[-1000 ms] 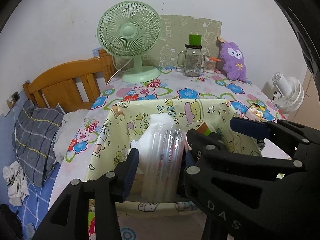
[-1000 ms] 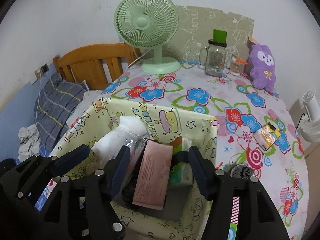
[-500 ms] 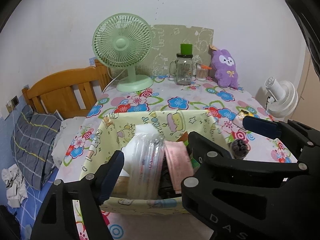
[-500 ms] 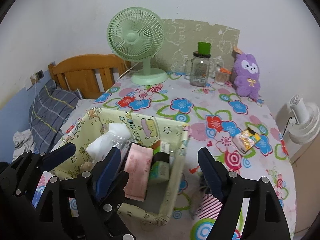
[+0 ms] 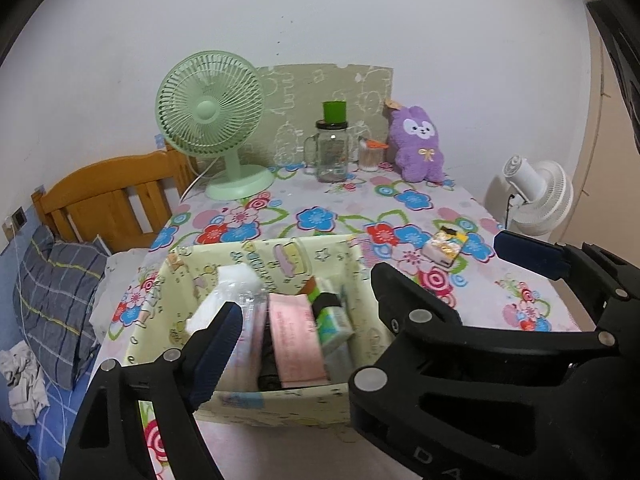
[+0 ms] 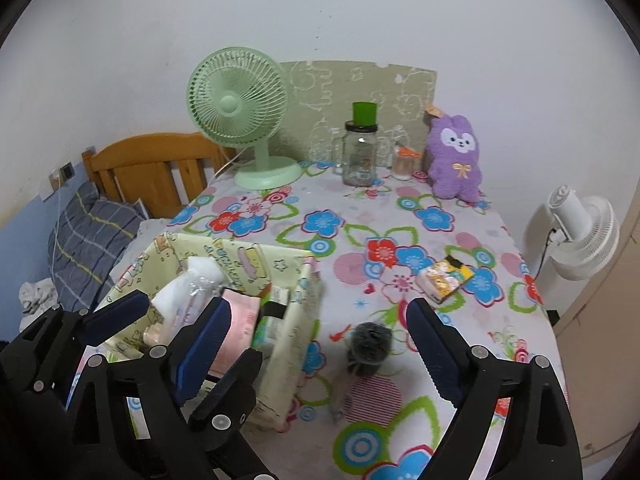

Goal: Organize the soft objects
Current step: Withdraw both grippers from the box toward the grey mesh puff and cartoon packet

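A yellow cartoon-print fabric box (image 5: 280, 246) (image 6: 240, 252) stands at the table's near left. In it lie a clear plastic packet (image 5: 240, 292) (image 6: 192, 284), a pink packet (image 5: 296, 340) (image 6: 240, 320) and a green tissue pack (image 5: 332, 324). My left gripper (image 5: 308, 296) hovers over the box's near side, jaws opening, pads off the packets. My right gripper (image 6: 320, 306) hangs above the box's right wall, jaws opening, nothing gripped. A dark fuzzy ball (image 6: 370, 346) and a small yellow tissue packet (image 6: 444, 280) lie on the floral cloth. A purple plush (image 6: 454, 156) sits at the back.
A green desk fan (image 6: 236, 100), a glass jar with a green lid (image 6: 360, 152) and a small swab pot (image 6: 404, 162) stand along the back wall. A white fan (image 6: 580, 236) is off the right edge. A wooden headboard (image 5: 112, 196) and pillow (image 5: 56, 292) lie left.
Both grippers have drawn back and up from the box while their jaws widened. The clear packet and the pink packet, earlier between the fingers, now rest in the box.
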Demonstrator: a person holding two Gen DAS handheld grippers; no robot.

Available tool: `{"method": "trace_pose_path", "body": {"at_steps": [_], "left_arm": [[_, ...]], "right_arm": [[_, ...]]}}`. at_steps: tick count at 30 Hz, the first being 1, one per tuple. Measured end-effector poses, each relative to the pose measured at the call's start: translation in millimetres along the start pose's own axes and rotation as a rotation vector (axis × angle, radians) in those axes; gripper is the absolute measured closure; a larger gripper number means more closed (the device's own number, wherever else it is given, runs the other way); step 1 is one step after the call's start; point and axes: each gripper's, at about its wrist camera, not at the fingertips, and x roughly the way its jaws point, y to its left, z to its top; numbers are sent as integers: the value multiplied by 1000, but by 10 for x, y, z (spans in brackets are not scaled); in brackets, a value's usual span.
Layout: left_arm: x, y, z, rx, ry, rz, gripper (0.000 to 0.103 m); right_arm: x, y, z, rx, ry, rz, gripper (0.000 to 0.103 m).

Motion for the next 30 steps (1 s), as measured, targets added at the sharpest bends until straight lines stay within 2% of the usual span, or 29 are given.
{"method": "trace_pose_path", "body": {"at_steps": [11,18,28,30], "left_arm": [[-123,-292,16,29,-10,-24,17],[-165,-480,29,31,-13,-53,16],[-172,-712,32,49,-5,-48,16],[-152,-767,32,48,0,-47,12]], "right_arm": [[-250,-261,-64,35,-35,-34,3],[-395,-442,-113,54,-45,-70,2],[-485,-641,-160,55,-63,-86,1],[-483,-696,-170,60,-60,-88,1]]}}
